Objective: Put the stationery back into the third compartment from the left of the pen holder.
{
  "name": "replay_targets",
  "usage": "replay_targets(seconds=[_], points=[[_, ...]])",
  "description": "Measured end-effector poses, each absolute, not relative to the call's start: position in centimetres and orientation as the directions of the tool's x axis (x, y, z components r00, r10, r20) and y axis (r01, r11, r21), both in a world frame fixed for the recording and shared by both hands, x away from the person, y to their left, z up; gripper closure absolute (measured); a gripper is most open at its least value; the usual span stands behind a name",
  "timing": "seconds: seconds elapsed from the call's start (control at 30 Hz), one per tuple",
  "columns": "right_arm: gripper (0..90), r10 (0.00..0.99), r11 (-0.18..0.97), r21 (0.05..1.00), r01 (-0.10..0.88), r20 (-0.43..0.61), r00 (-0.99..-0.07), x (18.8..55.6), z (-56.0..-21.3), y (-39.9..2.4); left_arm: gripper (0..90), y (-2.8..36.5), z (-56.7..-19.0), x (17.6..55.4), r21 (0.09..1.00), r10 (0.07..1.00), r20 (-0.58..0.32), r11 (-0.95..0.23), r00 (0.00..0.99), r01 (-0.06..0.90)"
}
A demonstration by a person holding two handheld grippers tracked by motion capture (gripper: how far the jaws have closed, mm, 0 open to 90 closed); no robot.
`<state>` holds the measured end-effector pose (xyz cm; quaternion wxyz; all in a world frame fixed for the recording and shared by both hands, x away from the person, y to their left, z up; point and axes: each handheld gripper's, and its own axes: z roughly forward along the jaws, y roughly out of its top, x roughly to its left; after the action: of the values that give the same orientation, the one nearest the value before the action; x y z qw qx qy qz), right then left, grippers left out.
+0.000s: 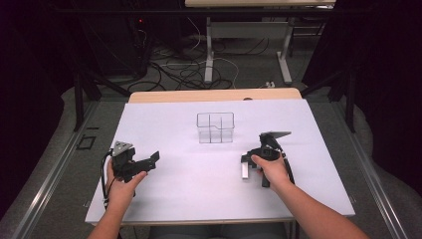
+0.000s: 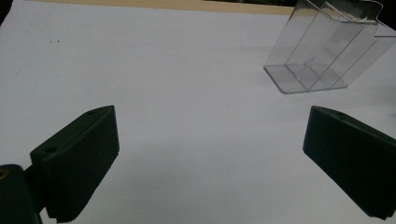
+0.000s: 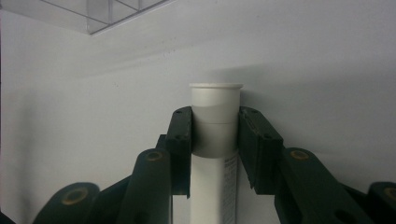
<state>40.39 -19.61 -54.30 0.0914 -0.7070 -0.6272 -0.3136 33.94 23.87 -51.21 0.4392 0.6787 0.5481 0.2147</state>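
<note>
A white tube (image 3: 215, 186) with a grey-white cap (image 3: 215, 98) sits between the jaws of my right gripper (image 3: 215, 135), whose pads press on both its sides just below the cap. From above, that right gripper (image 1: 247, 164) is at the right middle of the white sheet, with the tube (image 1: 245, 171) showing beside the hand. A clear divided box (image 1: 215, 127) stands empty at the sheet's centre back. My left gripper (image 1: 152, 160) rests at the left with its jaws wide apart and nothing between them. The left gripper (image 2: 210, 158) faces the clear box (image 2: 322, 51).
The white sheet (image 1: 199, 194) covers a wooden table whose back edge (image 1: 214, 94) shows bare. Beyond it lie floor cables (image 1: 184, 69) and the legs of another table (image 1: 209, 55). A corner of the clear box (image 3: 93, 11) is at the upper left of the right gripper view.
</note>
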Motion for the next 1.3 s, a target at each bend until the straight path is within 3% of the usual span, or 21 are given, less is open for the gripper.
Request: replay_targets(seconds=[0.43,0.67,1.0,1.13,1.3], points=[[66.7,0.803,-0.178,0.337,0.925,0.593,-0.062,39.4,-53.8,-19.7,6.2,23.5,-51.2,33.8,0.832,0.929,-0.188,-0.022,0.320,0.554],[66.7,0.796,-0.178,0.439,0.881,0.590,-0.133,38.7,-52.8,-19.5,6.5,23.3,-51.0,33.9,0.836,0.930,-0.168,-0.042,0.328,0.547],[66.6,0.826,-0.129,0.644,0.754,0.491,-0.277,37.4,-51.3,-18.6,8.3,22.3,-50.9,33.7,0.834,0.925,-0.130,-0.093,0.358,0.544],[66.6,0.842,-0.093,0.714,0.694,0.428,-0.327,36.8,-50.7,-18.1,16.1,21.9,-50.9,33.5,0.835,0.918,-0.121,-0.111,0.377,0.539],[66.6,0.852,-0.057,0.787,0.615,0.359,-0.381,36.1,-49.7,-17.5,16.2,21.2,-50.8,33.3,0.841,0.900,-0.156,-0.094,0.406,0.532]])
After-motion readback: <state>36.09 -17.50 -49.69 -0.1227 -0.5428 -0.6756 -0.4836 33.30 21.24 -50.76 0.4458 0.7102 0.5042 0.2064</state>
